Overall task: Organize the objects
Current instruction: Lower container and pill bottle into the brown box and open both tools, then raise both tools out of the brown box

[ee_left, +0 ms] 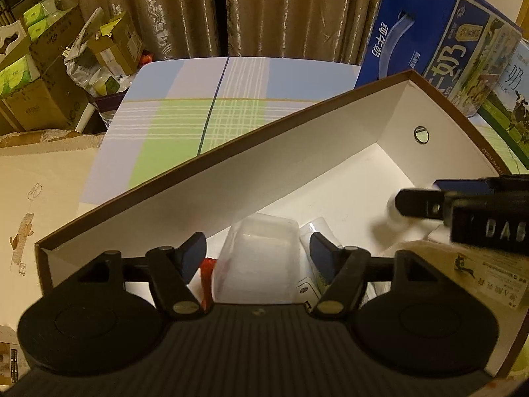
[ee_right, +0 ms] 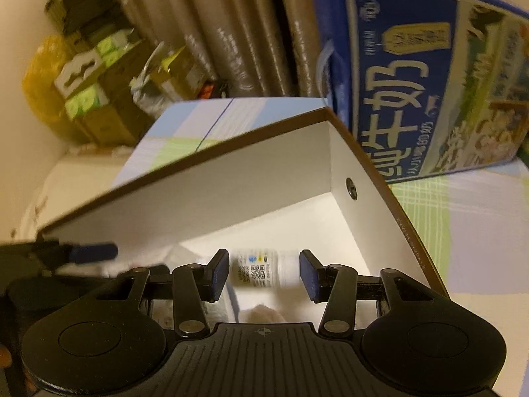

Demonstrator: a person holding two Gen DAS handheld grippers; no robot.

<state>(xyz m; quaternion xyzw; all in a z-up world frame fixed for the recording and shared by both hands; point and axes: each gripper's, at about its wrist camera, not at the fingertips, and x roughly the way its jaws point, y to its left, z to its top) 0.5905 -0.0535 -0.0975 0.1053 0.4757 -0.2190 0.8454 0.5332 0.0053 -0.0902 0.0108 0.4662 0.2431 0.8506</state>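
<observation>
Right gripper (ee_right: 264, 273) agape astride white bottle (ee_right: 264, 269) | left gripper (ee_left: 258, 258) agape over clear tub (ee_left: 261, 258) | box (ee_right: 231, 178) | risk: bottle rolling toward 12 o'clock, pads unclosed.

A white-lined brown cardboard box (ee_left: 297, 152) sits on the checked tablecloth (ee_left: 198, 112); a clear plastic tub (ee_left: 261, 258) and small white labelled bottle (ee_right: 264, 268) lie inside, with the blue milk carton (ee_left: 429, 43) behind its far-right corner.

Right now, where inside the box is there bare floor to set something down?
The box floor is bare toward the far corner under the round wall hole. The near end is crowded: clear plastic container, small white bottle, printed packets.
</observation>
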